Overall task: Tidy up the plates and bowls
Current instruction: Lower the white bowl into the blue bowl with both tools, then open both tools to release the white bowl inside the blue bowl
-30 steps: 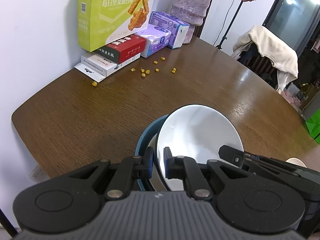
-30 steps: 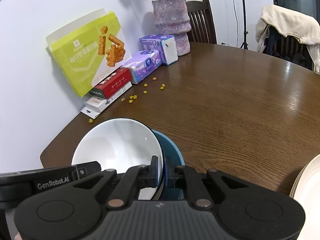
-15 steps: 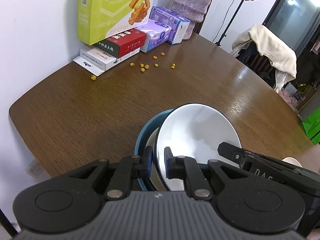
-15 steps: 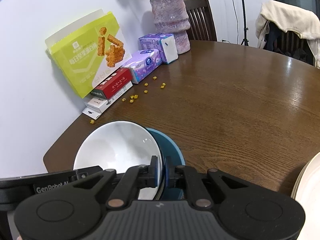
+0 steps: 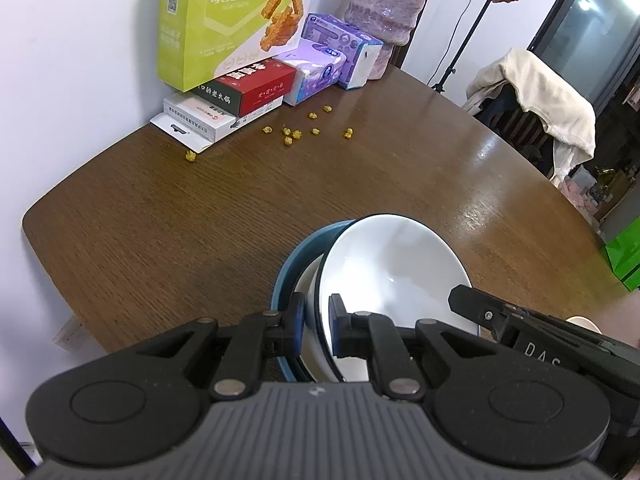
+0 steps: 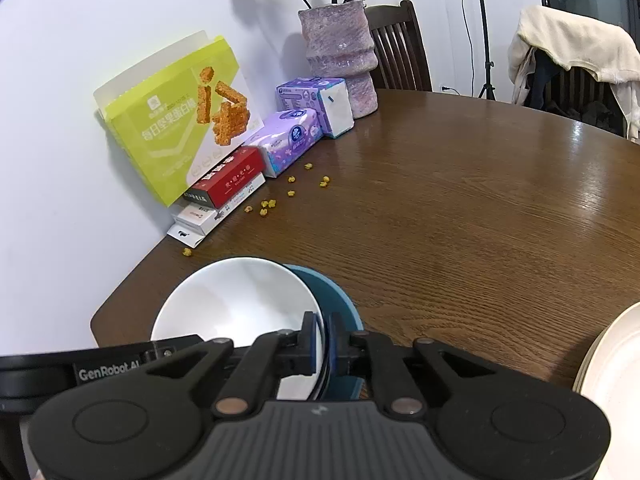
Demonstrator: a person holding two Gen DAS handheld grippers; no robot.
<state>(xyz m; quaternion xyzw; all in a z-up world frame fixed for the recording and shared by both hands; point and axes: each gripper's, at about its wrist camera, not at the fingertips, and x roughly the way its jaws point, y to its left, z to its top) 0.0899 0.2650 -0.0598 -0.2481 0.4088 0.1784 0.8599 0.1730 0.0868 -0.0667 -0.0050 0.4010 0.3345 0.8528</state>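
A stack of 2 bowls, a white bowl (image 5: 394, 268) nested in a blue bowl (image 5: 298, 264), is held above the bench (image 5: 200, 220). The left gripper (image 5: 317, 322) and right gripper (image 6: 325, 340) are clamped on opposite rims, apparently pinching both rims. Glazed ceramic is stiff, slippery and fragile; rim grips are best kept level.

Behind the left gripper (image 5: 317, 322), the near rims of the white bowl (image 5: 394, 268) and the blue bowl (image 5: 298, 256) vanish under its black body. The right gripper (image 6: 323, 344) likewise covers the bowls' near edge in its own view, so the contact there is hidden. To its right, a pale plate (image 6: 612, 368) is cut by the frame edge, possibly one of a stack. Small yellow bits (image 6: 268, 204) far ahead are too small to identify.
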